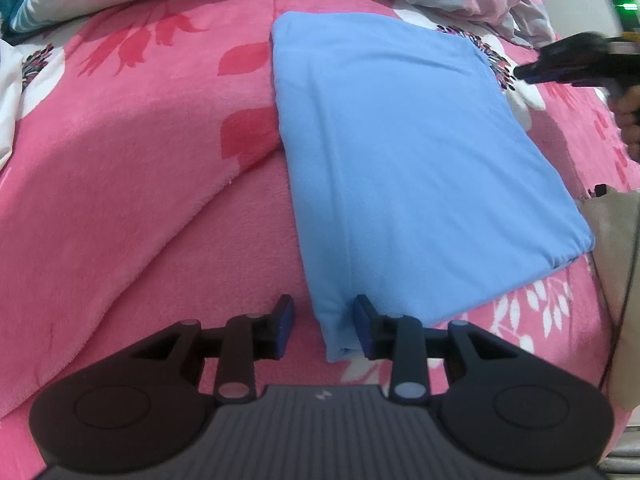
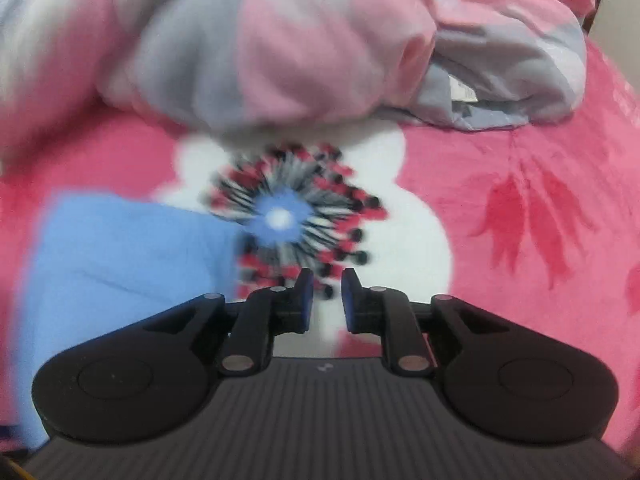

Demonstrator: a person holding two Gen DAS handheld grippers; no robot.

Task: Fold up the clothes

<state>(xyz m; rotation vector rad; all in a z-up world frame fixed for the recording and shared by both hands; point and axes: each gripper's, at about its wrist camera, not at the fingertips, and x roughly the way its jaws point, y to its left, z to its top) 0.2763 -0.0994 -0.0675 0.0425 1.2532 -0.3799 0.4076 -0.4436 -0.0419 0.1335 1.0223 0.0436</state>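
Evidently finished, the folded blue garment (image 1: 420, 168) lies flat on the pink blanket (image 1: 140, 160), so the left gripper (image 1: 322, 326) straddles its corner unclenched while the right gripper (image 2: 327, 298) hangs slightly parted, empty.

blue garment (image 1: 420, 168) | folded flat rectangle | lying on pink floral blanket (image 1: 140, 160)

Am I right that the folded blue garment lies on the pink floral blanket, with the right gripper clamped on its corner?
Not quite: in the right wrist view the right gripper is open with nothing between its fingers. The folded blue garment does lie on the pink floral blanket.
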